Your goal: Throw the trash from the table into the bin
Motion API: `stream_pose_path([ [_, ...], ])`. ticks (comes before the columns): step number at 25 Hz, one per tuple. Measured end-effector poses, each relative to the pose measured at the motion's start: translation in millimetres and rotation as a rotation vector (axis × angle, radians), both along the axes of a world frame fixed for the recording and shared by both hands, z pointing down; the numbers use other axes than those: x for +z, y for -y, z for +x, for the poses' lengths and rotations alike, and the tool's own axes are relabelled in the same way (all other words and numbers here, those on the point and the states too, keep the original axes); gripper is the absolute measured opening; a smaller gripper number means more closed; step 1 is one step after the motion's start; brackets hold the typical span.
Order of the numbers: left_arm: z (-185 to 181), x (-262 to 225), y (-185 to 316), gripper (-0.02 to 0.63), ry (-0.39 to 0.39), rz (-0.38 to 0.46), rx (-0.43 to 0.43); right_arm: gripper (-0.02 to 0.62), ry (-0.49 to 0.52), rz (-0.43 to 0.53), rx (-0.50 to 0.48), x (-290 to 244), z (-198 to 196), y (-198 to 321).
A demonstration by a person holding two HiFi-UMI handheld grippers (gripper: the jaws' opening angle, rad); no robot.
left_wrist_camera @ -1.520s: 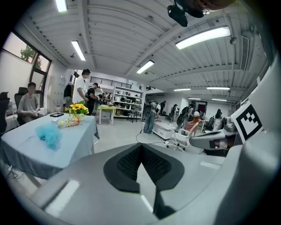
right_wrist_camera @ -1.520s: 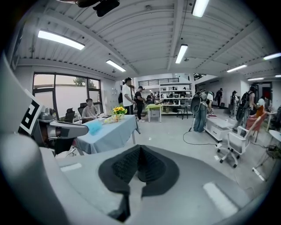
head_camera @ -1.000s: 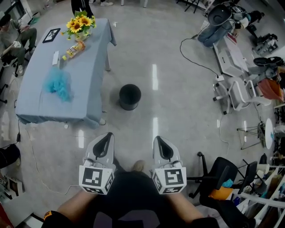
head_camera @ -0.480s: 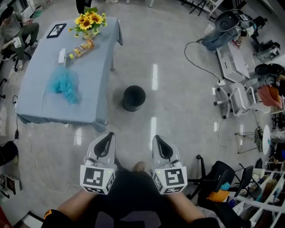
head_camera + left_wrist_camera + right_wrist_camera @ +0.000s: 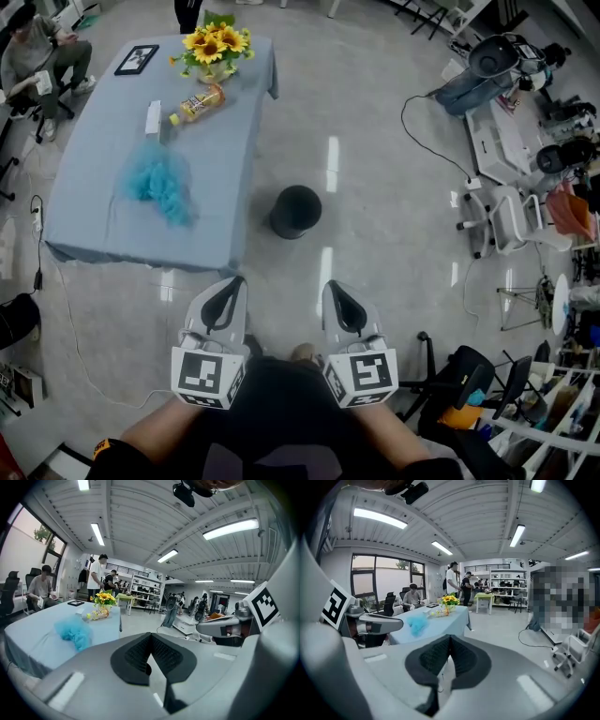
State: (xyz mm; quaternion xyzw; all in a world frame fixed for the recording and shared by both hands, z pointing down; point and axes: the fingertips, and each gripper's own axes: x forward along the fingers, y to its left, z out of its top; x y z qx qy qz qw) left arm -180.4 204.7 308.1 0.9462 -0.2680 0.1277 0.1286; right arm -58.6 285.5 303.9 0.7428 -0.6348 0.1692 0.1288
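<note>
A table under a light blue cloth (image 5: 94, 216) stands at the upper left of the head view. On it lie a fluffy blue tuft (image 5: 161, 183), a plastic bottle on its side (image 5: 199, 105) and a small white box (image 5: 153, 118). A round black bin (image 5: 296, 212) stands on the floor right of the table. My left gripper (image 5: 225, 298) and right gripper (image 5: 342, 305) are side by side low in the view, well short of the table and bin, both shut and empty. The tuft (image 5: 75, 632) and bottle (image 5: 96, 615) show far off in the left gripper view.
Sunflowers in a vase (image 5: 216, 45) and a black-framed card (image 5: 137, 59) sit at the table's far end. A person (image 5: 42, 47) sits at the far left. Office chairs (image 5: 506, 211), floor cables (image 5: 431, 112) and cluttered equipment line the right side; a black chair (image 5: 464, 375) stands near my right.
The table and the bin have shifted right and slightly down in the head view. Both grippers keep their place and stay shut.
</note>
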Motion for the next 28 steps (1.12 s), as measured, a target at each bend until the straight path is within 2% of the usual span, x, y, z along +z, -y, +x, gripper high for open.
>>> stream_pose_path([
  [7,-24.6,-2.2,22.2,0.009,-0.018,-0.006,-0.018,-0.002,-0.025,-0.009,-0.018,-7.3,-21.8,23.5],
  [12,-47.9,-12.9,40.3,0.008,-0.033,0.024,-0.056,-0.002,-0.035,0.006,-0.048,-12.7,-39.2,42.3],
  [18,-73.4,-19.5,45.8,0.009,-0.041,0.037,-0.119,-0.002,-0.043,0.025,-0.115,-19.3,-61.0,58.4],
  [28,-90.3,-17.5,55.9,0.008,-0.023,0.039,-0.222,-0.001,-0.024,0.031,-0.244,-13.4,-80.0,86.4],
])
